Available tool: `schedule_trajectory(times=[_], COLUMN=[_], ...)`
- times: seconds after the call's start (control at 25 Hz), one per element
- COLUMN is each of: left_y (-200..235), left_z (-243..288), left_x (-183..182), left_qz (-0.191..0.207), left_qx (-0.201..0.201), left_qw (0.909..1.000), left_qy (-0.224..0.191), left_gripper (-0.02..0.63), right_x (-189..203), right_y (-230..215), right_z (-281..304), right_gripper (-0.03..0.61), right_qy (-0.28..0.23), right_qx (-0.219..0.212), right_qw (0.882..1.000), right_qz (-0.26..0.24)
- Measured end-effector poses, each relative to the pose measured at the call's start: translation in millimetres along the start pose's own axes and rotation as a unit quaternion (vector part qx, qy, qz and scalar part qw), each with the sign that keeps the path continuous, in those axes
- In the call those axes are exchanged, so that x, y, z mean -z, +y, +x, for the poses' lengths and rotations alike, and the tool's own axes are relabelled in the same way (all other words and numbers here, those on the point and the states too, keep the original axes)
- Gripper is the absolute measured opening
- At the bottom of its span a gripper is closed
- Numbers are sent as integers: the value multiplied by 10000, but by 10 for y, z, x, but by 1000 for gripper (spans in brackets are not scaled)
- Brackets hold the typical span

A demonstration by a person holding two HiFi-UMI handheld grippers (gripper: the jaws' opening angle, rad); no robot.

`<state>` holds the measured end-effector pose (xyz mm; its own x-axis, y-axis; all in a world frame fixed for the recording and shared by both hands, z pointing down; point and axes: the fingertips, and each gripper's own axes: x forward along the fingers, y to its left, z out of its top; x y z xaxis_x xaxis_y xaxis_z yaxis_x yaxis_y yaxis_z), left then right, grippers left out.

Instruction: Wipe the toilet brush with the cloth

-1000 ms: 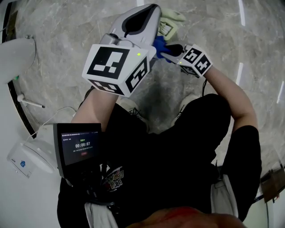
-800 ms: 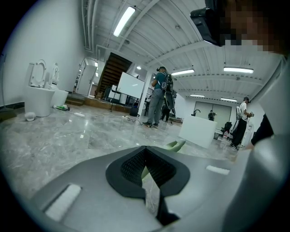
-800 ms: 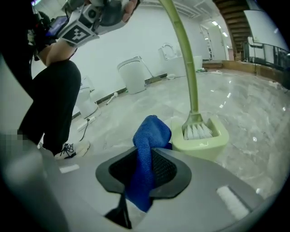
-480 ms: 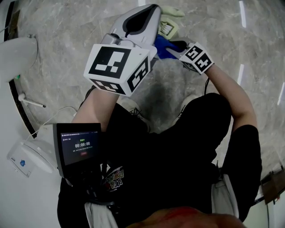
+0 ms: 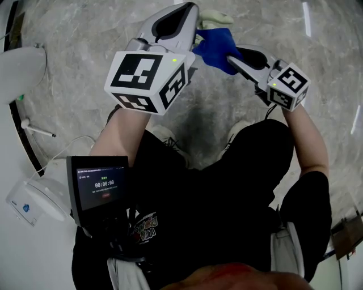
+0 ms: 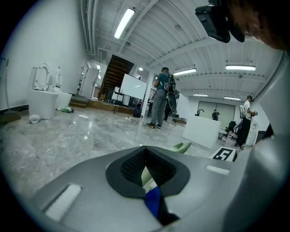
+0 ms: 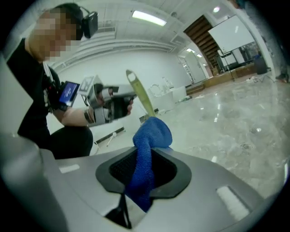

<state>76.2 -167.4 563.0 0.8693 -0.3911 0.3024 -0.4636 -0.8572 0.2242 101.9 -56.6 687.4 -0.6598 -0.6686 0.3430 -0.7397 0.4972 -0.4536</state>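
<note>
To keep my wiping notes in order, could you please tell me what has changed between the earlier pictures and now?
The right gripper, jaws shut on the blue cloth, has swung to the right in the head view, drawing the cloth along with it. The left gripper kept its place, jaws shut on the toilet brush. Nothing was let go.

Over the past second the right gripper (image 5: 231,56) has lifted and swung out toward the right of the head view, so more of its grey body shows. The blue cloth (image 5: 216,46) pinched in its jaws has come up with it. Far more of the cloth shows than before, and it now covers most of the pale green toilet brush (image 5: 212,16). The timer on the screen (image 5: 102,184) has gone up one second.
</note>
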Motion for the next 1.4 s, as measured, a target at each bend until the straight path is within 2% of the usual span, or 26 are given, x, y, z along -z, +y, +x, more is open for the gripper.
schedule_trajectory(times=[0.12,0.2,0.36,0.64,0.84,1.04,1.2,1.4], left_y=[93,134,168,223,225,185,163,188], left_z=[8,20,89,171,174,187,200,139], left_x=[25,60,113,193,235,188,173,240], left_qz=[-183,-335,-320,-360,-281,-230,-197,-134], left_qx=[-103,-107,-12,-20,3,29,46,61], left_qw=[9998,9993,9992,9986,9985,9987,9988,9988], left_qy=[25,87,239,398,464,449,455,470], left_gripper=[0,0,0,0,0,0,0,0], right_x=[-148,-111,146,378,259,-181,-493,-908], right_y=[-52,-178,-479,-651,-581,-466,-439,-172], right_z=[-178,-236,-105,413,645,654,467,232], right_gripper=[94,94,94,95,95,95,95,95], right_qy=[-565,-808,-720,-82,103,-384,-875,-1429], right_qx=[-114,3,416,390,128,-461,-638,-1112], right_qw=[9954,9883,9766,9663,9623,9533,9366,9289], right_qz=[767,1292,1984,2542,2717,2961,3331,3229])
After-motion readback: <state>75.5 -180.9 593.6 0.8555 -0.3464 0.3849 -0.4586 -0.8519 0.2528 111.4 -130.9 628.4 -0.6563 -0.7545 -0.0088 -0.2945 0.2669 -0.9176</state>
